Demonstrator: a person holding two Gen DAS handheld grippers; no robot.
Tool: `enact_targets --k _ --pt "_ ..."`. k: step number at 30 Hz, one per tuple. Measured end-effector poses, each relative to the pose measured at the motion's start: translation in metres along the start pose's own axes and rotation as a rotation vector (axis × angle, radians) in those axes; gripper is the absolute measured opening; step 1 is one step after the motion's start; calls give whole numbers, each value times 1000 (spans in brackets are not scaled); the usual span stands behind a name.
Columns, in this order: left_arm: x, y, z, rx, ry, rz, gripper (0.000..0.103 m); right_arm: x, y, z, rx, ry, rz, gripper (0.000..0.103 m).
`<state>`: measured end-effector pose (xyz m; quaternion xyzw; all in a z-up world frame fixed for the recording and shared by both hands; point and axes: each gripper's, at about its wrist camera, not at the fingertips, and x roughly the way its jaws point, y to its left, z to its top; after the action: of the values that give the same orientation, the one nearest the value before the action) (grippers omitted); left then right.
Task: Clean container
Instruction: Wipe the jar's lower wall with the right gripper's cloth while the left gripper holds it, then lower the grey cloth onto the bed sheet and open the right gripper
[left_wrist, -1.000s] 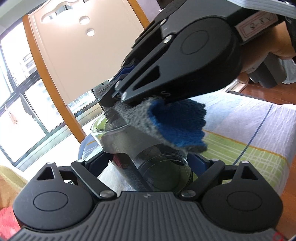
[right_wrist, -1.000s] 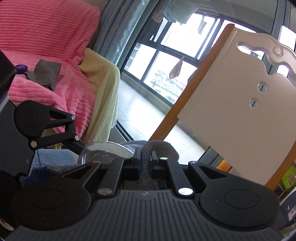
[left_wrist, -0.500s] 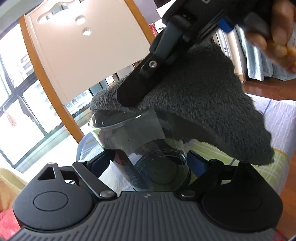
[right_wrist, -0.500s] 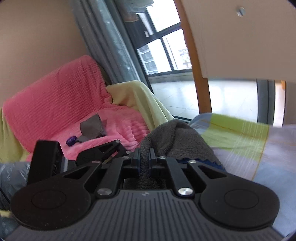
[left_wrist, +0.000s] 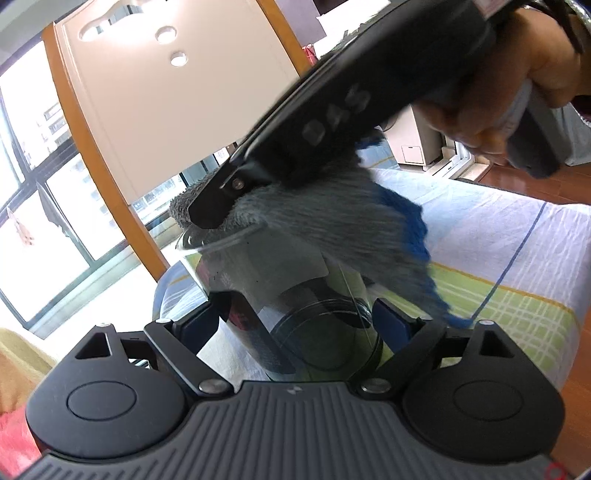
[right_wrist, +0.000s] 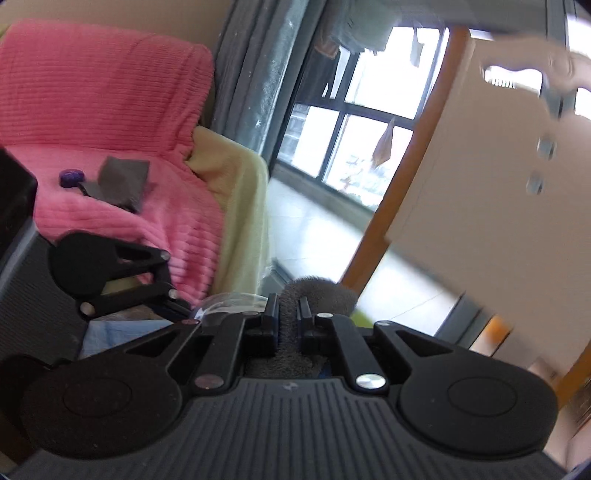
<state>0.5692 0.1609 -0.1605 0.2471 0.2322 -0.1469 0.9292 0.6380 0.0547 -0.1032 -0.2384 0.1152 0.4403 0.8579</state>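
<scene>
From the left wrist view, the left tongs (left_wrist: 295, 325) stand at the bottom of the frame with their blue pads pressed on either side of a clear glass container (left_wrist: 291, 306), which sits upright at the centre, resting on a striped and checked cloth (left_wrist: 498, 258). Over the last second these jaws have closed a little on the glass. Across the upper right, the right tongs (left_wrist: 207, 218) reach down to the container's rim, held by a person's hand (left_wrist: 517, 81), and a grey-and-blue microfibre cloth (left_wrist: 332, 221) hangs from them over the rim. In the right wrist view, the right tongs (right_wrist: 287, 314) at lower centre are clamped tight on the grey cloth (right_wrist: 314, 295), the glass rim (right_wrist: 229, 301) just left of them, and a pink blanket (right_wrist: 92, 110) fills the upper left.
</scene>
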Motion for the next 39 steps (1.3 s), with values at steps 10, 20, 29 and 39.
enact_targets --k 10,20,29,39 --pt "3 -10 -9 5 6 5 91 -64 -40 16 262 -110 -145 5" --pt "-15 -15 0 15 12 14 92 -154 -86 19 588 -71 -37 6" --pt "-7 -13 -3 47 38 18 91 -72 -112 -69 1139 257 246 8" --pt "-8 -6 -2 13 46 -11 91 -9 -83 -86 758 497 -31 20"
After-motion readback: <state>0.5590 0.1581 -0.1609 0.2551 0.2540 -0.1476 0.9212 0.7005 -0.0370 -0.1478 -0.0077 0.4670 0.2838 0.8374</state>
